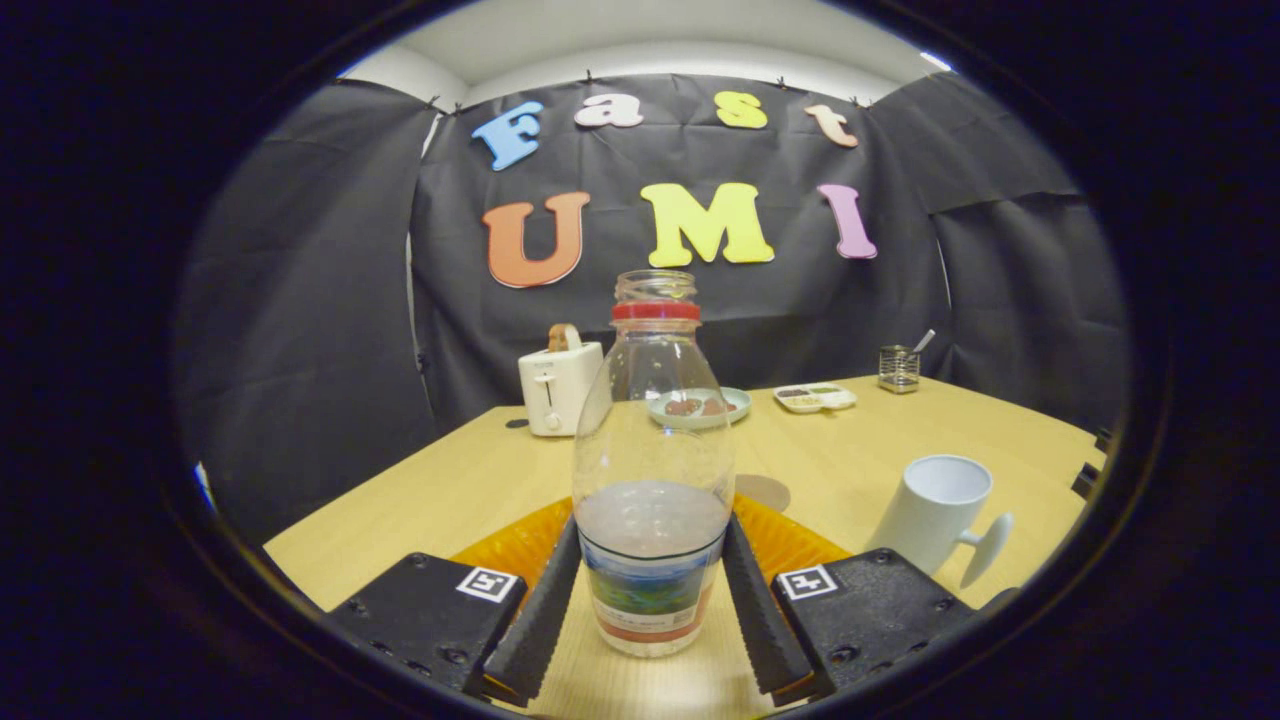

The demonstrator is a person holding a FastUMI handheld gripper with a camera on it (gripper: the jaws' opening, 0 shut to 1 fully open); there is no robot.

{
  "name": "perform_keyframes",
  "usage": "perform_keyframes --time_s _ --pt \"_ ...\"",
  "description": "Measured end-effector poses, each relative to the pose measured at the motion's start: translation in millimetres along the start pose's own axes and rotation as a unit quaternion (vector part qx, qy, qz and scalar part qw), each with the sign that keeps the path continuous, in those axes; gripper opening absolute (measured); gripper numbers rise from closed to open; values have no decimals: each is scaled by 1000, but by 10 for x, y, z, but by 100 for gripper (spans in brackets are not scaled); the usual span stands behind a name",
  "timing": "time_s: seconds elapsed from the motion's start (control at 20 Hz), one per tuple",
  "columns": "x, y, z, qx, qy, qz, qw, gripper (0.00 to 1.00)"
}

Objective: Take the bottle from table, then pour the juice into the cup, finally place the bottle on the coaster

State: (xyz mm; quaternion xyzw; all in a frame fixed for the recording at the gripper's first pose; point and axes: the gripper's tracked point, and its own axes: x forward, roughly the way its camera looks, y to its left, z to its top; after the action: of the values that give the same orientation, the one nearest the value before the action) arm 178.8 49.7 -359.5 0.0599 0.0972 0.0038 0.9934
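your gripper (652,590) clamps both fingers low on the bottle (653,470) (upright keeps juice in), orange coaster (800,545) just behind it.

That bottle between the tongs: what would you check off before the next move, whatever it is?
1. Bottle upright between the tongs: ok.
2. Both fingers pressing its sides: cannot tell, they look very close.
3. Cap off, neck open for pouring: ok.
4. Juice inside, roughly a third full: ok.
5. Cup upright, mouth open, to the right: ok.
6. Orange coaster behind the bottle, bare: ok.
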Motion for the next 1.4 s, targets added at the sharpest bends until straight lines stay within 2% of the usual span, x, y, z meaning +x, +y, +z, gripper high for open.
perform_keyframes --time_s 0.15,0.35,0.5,0.6,0.85,0.95,1.2,1.4 --pt "-28 19 -17 76 18 20 997 80" --pt "-133 -6 67 163 26 34 986 79" --pt "-178 -91 192 246 13 40 968 79" --pt "-215 -151 297 308 2 48 950 78" --pt "-261 -191 351 371 12 65 926 79" --pt "-263 -264 471 411 -2 73 909 79" --pt "-284 -301 643 520 -21 108 847 78" --pt "-215 -316 711 562 -22 114 819 78"
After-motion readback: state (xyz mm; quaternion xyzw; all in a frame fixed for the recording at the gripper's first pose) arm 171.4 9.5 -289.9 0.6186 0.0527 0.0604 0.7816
